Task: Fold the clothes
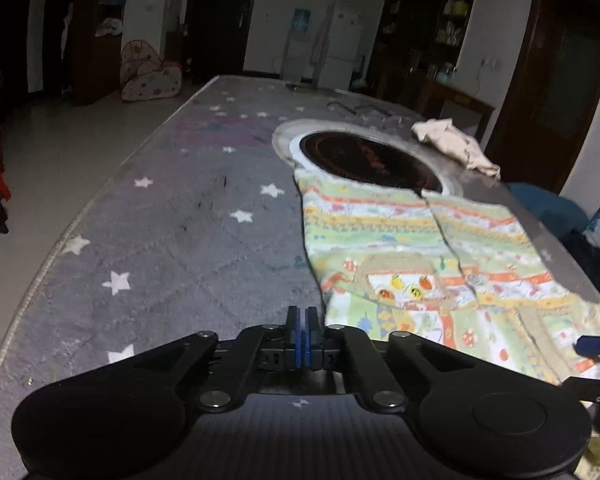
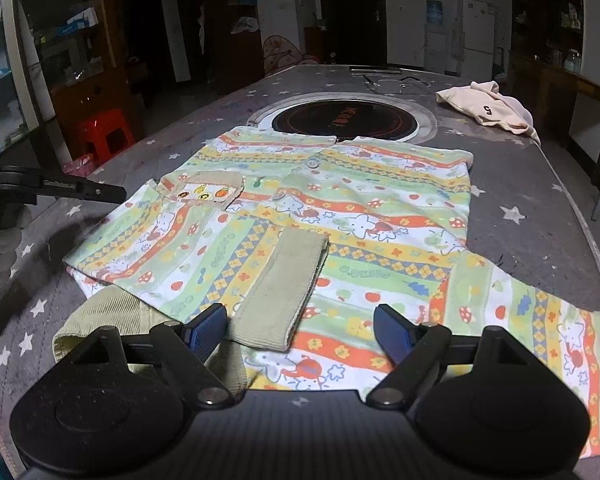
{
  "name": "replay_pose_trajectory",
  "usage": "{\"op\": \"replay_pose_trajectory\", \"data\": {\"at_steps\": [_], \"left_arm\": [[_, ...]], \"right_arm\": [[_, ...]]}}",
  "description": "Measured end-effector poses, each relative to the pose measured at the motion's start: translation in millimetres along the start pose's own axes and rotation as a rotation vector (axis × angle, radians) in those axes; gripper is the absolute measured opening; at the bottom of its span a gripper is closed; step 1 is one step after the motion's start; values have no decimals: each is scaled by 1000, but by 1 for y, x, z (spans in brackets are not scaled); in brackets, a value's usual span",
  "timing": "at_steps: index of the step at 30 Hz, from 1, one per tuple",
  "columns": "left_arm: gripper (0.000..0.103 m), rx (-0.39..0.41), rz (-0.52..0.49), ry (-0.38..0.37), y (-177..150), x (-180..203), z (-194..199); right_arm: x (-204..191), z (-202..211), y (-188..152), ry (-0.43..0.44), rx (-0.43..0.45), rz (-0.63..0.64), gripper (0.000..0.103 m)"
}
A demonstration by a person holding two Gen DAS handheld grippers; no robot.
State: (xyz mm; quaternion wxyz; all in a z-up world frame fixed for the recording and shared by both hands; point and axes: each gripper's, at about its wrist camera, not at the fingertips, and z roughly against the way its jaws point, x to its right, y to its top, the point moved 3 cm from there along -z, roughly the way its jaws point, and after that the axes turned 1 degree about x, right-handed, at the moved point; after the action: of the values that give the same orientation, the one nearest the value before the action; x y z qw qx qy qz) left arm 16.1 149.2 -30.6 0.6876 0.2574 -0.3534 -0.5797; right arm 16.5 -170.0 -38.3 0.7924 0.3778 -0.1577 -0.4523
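The shirt (image 2: 340, 216) lies flat on the counter (image 2: 540, 184). The round plate (image 2: 340, 118) sits behind it, at 12 o'clock. Another cloth (image 2: 488, 108) lies at 2 o'clock.

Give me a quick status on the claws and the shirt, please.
Left claw shut, empty, beside the shirt. Right claw open over its near hem. Shirt flat, one sleeve folded in. Beige garment lies apart; nothing in the way.

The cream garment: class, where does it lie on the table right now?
In the right wrist view the cream garment lies crumpled at the table's far right, beside the round black hob, beyond the patterned shirt.
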Motion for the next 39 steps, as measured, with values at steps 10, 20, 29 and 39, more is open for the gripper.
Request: {"op": "replay_pose_trajectory", "data": {"at_steps": [10,20,29,39], "left_arm": [[42,-62,-11,-69,6,22,-23],[3,-22,-28,2,3,22,-25],[3,-4,14,86,0,-6,-12],[18,-13,23,89,4,-13,-7]], "right_arm": [[2,3,5,-10,13,10,83],[28,4,9,-65,24,-49,85],[37,-18,8,-79,11,-53,86],[31,-4,13,-100,41,-42,81]]}}
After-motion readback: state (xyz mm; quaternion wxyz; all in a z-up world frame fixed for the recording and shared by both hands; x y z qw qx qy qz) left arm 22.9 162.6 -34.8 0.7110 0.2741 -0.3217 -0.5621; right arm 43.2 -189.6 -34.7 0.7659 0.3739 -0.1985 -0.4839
